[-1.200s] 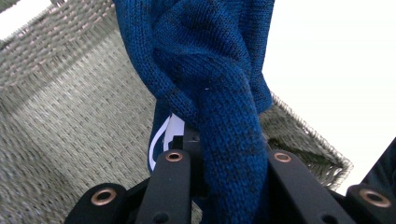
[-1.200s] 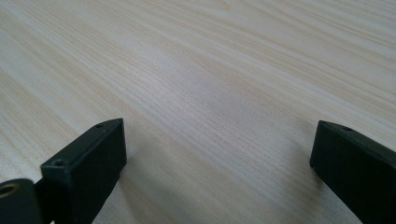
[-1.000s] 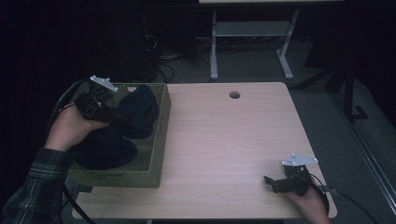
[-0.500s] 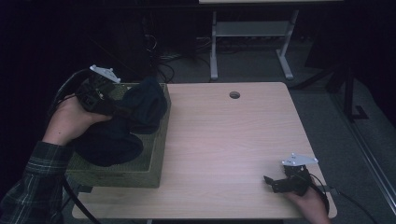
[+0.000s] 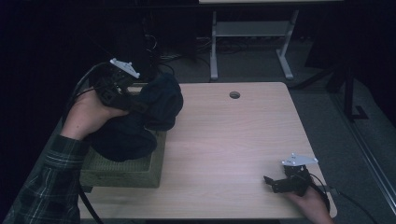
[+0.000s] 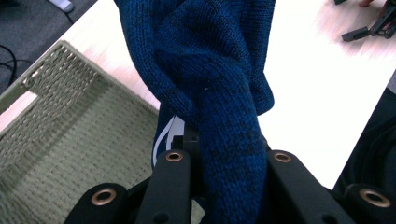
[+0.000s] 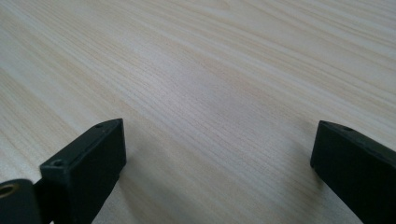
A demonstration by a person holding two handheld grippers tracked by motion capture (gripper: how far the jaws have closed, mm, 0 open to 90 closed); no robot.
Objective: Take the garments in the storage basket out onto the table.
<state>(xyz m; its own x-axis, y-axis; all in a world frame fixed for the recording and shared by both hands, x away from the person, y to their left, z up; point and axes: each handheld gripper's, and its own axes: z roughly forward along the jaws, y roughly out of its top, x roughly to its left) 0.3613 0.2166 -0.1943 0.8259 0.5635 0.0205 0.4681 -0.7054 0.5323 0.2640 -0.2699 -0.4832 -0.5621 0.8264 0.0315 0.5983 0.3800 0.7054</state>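
Since the earlier frame the left gripper (image 5: 140,103) has lifted the blue knit garment (image 6: 219,93) up and toward the table (image 5: 233,149); part now hangs over the green woven basket (image 5: 126,170) rim. Jaws clamp a bunched fold. Right gripper (image 5: 273,183) unmoved, jaws wide apart, holding nothing, resting on the table.

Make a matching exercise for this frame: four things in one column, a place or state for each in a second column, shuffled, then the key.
Things:
1. left gripper
2. right gripper
3. basket
4. sweater

Places or states:
A. woven, green, at the table's left edge
B. open, nothing between its jaws, low over bare wood
C. dark blue knit, hanging partly over the basket
D. shut on knit fabric

Pairs: 1-D, 2-B, 3-A, 4-C
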